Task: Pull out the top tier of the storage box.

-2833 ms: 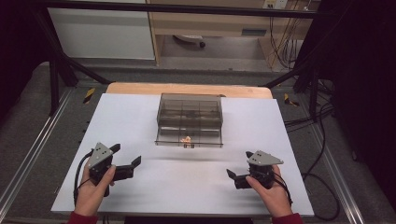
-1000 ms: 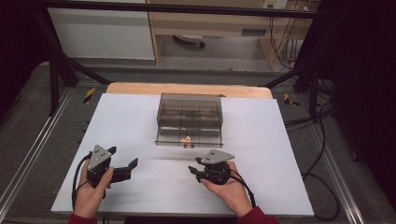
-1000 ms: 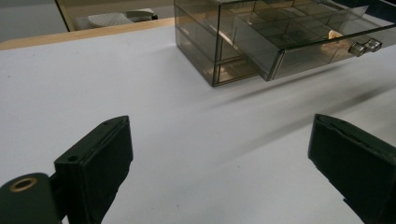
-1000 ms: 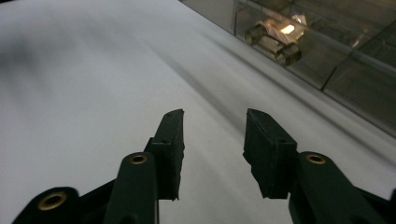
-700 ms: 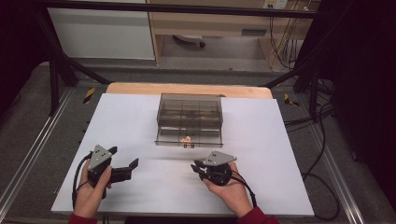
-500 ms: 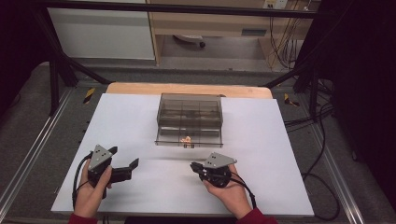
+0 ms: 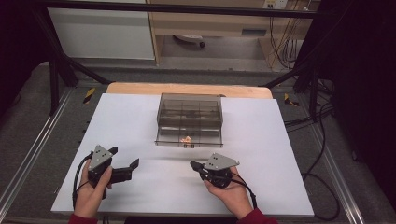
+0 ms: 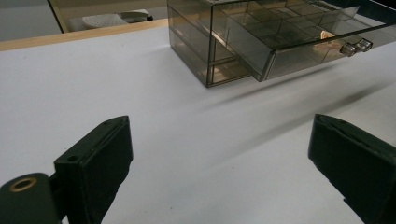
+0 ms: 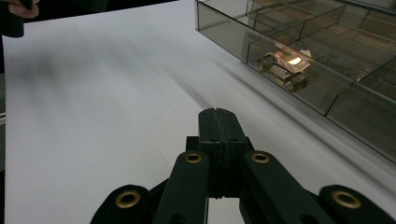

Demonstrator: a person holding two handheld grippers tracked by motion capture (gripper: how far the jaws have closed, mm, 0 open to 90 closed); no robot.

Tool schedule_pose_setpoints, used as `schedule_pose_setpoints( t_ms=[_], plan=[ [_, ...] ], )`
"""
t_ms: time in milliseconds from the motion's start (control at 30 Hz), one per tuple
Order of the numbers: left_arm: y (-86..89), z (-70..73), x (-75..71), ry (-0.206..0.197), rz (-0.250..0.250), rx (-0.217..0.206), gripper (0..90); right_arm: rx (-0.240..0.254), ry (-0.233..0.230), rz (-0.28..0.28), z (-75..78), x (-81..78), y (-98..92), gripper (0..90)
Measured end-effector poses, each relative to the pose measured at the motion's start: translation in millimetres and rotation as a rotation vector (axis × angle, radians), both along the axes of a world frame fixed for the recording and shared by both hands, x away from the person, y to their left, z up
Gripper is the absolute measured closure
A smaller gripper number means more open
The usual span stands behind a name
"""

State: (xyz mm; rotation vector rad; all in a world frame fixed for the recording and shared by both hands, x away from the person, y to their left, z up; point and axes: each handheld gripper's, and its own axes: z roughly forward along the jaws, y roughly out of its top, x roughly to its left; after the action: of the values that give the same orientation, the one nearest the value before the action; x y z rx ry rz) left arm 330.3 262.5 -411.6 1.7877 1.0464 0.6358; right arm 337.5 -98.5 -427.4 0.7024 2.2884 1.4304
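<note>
- Jaws of the right claw (image 7: 194,164) are pressed together with nothing between them; they have just been closing.
- The left claw (image 7: 125,157) is spread wide and holds nothing. It sits low over the table (image 7: 140,116), well to the side of the right claw.
- The drawer (image 7: 189,135) is just ahead of the right claw's tip. It sticks out of the box (image 7: 190,105), so it is open.
- The knob (image 9: 282,70) is on the drawer front, ahead of the tip and a bit to its side, not touching it.
- The step looks like a push to shut the drawer, since the tip is closed.
- To do it well, line the tip up with the middle of the drawer front, next to the knob.
- Push slow and straight, so the drawer does not jam or the light box slide back.
- The left claw could hold the box if it starts to move.
- Hard to see: the box is smoky and see-through, so its small spaces blur together.
- I cannot tell if anything lies in the spaces.
- In the right gripper view, the far end of the drawer is cut off.
</note>
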Motion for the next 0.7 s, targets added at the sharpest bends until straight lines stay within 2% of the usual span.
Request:
schedule_pose_setpoints(
  t_ms=[433, 700],
  plan=[
    [-0.1, -1.0, 1.1, 0.006, -0.001, 0.004, 6.8, 0.006, 0.019, -0.01, -1.5, 1.2, -3.6, 90.0],
    [-1.0, -2.2, 2.4, 0.013, -0.007, 0.002, 6.9, 0.047, 0.024, -0.048, 0.3, 3.6, -7.9, 90.0]
  ],
)
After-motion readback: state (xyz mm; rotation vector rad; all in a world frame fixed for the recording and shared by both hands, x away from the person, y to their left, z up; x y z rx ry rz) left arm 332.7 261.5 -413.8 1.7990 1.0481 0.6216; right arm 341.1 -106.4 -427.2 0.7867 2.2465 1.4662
